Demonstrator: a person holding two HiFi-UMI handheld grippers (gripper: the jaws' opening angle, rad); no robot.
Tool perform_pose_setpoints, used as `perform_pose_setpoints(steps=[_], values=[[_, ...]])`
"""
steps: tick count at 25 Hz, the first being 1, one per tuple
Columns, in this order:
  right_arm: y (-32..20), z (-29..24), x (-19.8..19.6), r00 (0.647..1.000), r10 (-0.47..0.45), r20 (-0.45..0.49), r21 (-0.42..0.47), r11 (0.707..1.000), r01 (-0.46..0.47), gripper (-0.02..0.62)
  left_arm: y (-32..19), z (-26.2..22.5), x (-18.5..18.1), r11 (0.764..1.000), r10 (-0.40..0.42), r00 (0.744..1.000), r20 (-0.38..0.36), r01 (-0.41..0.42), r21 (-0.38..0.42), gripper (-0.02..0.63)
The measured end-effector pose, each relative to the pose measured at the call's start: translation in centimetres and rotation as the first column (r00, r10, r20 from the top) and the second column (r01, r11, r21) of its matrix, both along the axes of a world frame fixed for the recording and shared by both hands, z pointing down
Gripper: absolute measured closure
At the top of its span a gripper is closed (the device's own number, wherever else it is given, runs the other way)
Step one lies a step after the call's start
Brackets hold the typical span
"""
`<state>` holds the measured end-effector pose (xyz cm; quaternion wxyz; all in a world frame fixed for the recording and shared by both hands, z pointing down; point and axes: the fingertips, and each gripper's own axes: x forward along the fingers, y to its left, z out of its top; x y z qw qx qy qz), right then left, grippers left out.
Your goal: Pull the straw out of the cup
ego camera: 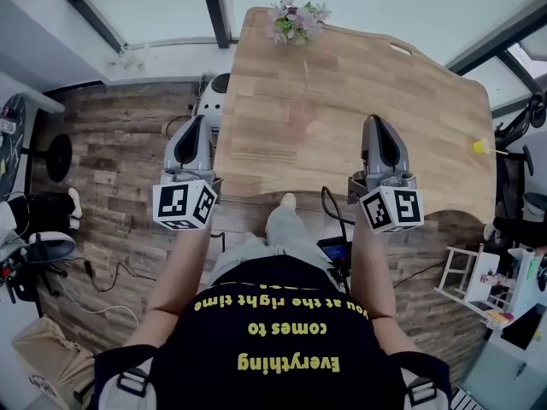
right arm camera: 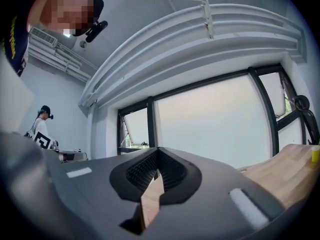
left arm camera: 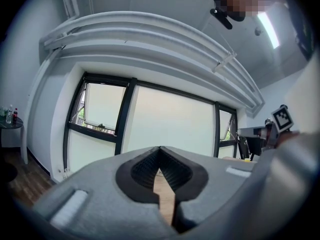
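A clear cup shows only faintly in the head view, on the middle of the wooden table. A thin straw rises from it. My left gripper hangs over the floor just off the table's left edge, shut and empty. My right gripper is over the table's near part, to the right of the cup and well short of it, also shut and empty. In the left gripper view the left gripper has its jaws meeting at the tip. The right gripper looks the same in its own view. Neither gripper view shows the cup.
A vase of flowers stands at the table's far end, and a small yellow object at its right edge. A white rack, a black stool and cables lie on the floor around. Another person stands far off.
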<state>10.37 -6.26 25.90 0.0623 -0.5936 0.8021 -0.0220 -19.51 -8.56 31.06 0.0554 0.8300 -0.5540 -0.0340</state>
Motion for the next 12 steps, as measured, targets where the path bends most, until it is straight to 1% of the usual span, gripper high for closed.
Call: perform_pose_setpoints(steps=[12], values=[[-5.8, 0.3, 2.6, 0.995, -0.100, 0.023, -0.007, 0.995, 0.100, 0.589, -3.4, 0.0, 3.5, 0.998, -0.063, 0.998, 0.015, 0.063, -0.006, 0.606]])
